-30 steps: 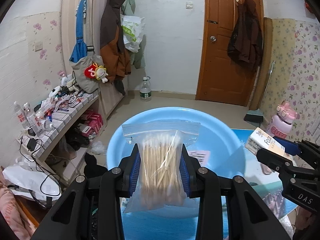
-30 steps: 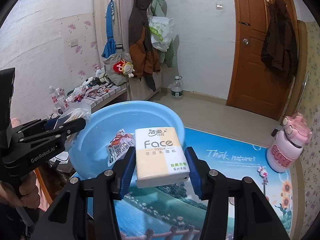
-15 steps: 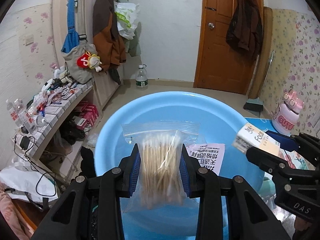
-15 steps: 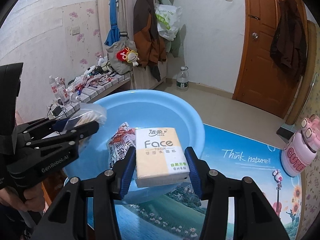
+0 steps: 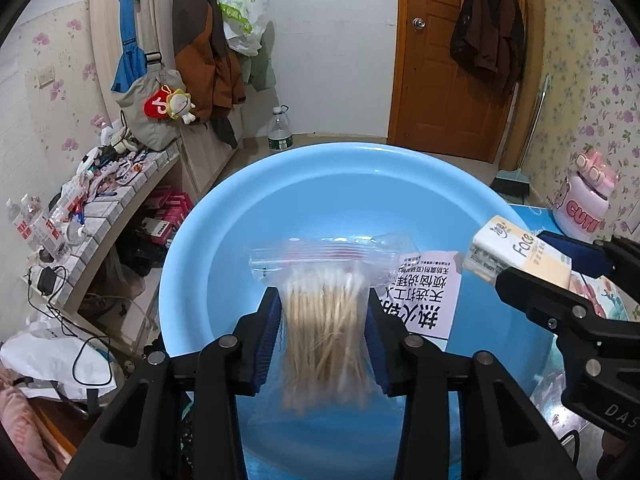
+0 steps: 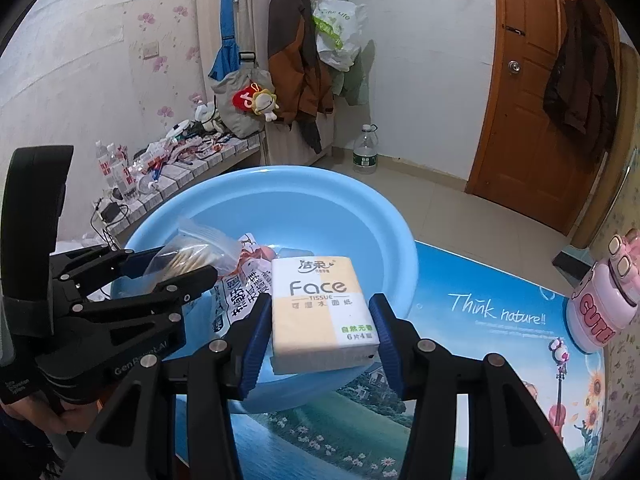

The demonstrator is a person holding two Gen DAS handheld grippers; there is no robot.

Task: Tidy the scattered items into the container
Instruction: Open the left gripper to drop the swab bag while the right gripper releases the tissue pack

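A light blue basin (image 5: 320, 184) fills the left wrist view, with a pink printed packet (image 5: 424, 296) lying inside it. My left gripper (image 5: 323, 306) hangs over the basin and its jaws are opening. The clear zip bag of cotton swabs (image 5: 320, 264) between them is smeared by motion and slipping down; the pads no longer pinch it. My right gripper (image 6: 320, 300) is shut on a white and yellow tissue pack (image 6: 316, 332), held over the basin's (image 6: 320, 200) near rim. The right wrist view also shows the left gripper (image 6: 184, 262), the bag (image 6: 196, 244) and the packet (image 6: 240, 280).
The basin stands on a table with a landscape-print mat (image 6: 480, 320). A pink bottle (image 6: 600, 304) stands on the mat at the right. A cluttered tiled shelf (image 5: 100, 184) runs along the left wall, and a water bottle (image 5: 280, 132) sits on the floor beyond.
Both grippers have come forward and down over the basin. The left jaws have spread a little, and the swab bag, sharp before, is now blurred and sliding down between them.
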